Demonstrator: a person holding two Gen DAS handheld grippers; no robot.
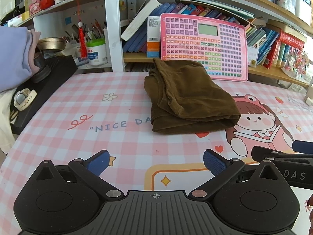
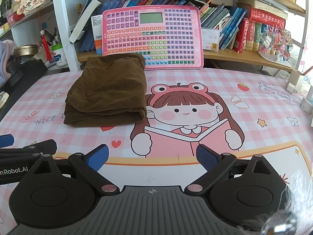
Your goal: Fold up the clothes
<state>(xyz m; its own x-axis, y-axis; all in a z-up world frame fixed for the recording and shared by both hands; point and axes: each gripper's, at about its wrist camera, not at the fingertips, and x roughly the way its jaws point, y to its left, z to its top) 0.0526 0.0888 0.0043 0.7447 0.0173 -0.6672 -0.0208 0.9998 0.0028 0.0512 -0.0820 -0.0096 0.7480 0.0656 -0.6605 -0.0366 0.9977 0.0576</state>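
Observation:
A brown garment (image 1: 187, 96) lies folded in a compact rectangle on the pink checked desk mat (image 1: 97, 117), towards the back. It also shows in the right wrist view (image 2: 107, 92), left of centre. My left gripper (image 1: 156, 162) is open and empty, held above the mat in front of the garment, well short of it. My right gripper (image 2: 152, 156) is open and empty, in front of and to the right of the garment, over the cartoon girl print (image 2: 185, 113). Neither gripper touches the cloth.
A pink keyboard-style learning board (image 2: 152, 37) leans against the bookshelf (image 2: 244, 56) just behind the garment. A black box (image 1: 45, 86) with a white watch (image 1: 23, 98) sits at the left edge. Pen pots and a white jar (image 1: 96, 51) stand at back left. Small white items (image 2: 297, 82) sit at the right.

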